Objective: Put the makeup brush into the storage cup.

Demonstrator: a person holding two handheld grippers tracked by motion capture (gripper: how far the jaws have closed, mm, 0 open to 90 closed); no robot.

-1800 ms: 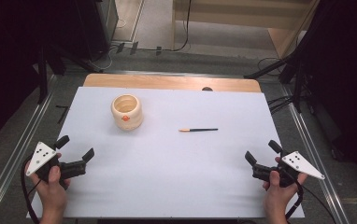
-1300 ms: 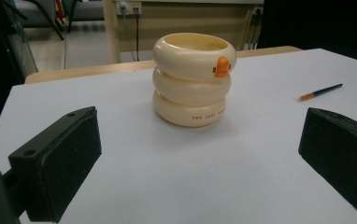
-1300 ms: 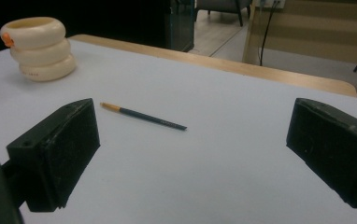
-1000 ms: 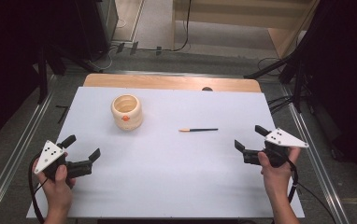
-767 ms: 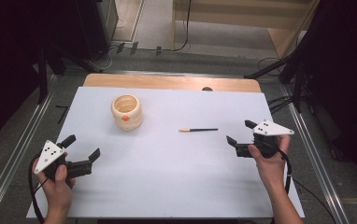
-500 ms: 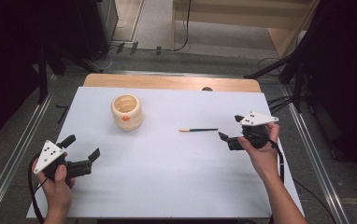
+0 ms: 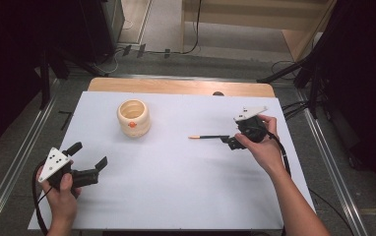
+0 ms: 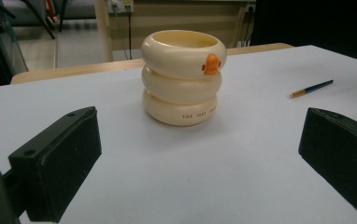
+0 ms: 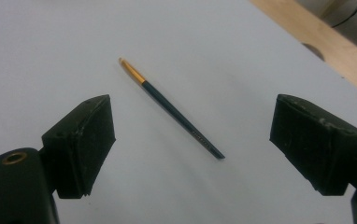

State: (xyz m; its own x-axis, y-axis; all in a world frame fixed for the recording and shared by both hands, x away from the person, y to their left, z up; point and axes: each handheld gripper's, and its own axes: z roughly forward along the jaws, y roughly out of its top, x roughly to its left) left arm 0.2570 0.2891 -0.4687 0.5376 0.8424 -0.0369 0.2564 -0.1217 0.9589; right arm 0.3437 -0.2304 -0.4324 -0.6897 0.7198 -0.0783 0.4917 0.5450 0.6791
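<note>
Right hand-held gripper (image 9: pixel 190 140) — jaws wide — over paintbrush (image 9: pixel 169 106)

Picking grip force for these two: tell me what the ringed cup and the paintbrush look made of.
Ringed cup: cream, smooth, softly glossy, with an orange beak; probably moulded plastic or glazed ceramic, the look leaves it open.
Paintbrush: slim dark blue handle, likely painted wood or plastic, with a shiny gold band, probably metal, and a pale tip.
</note>
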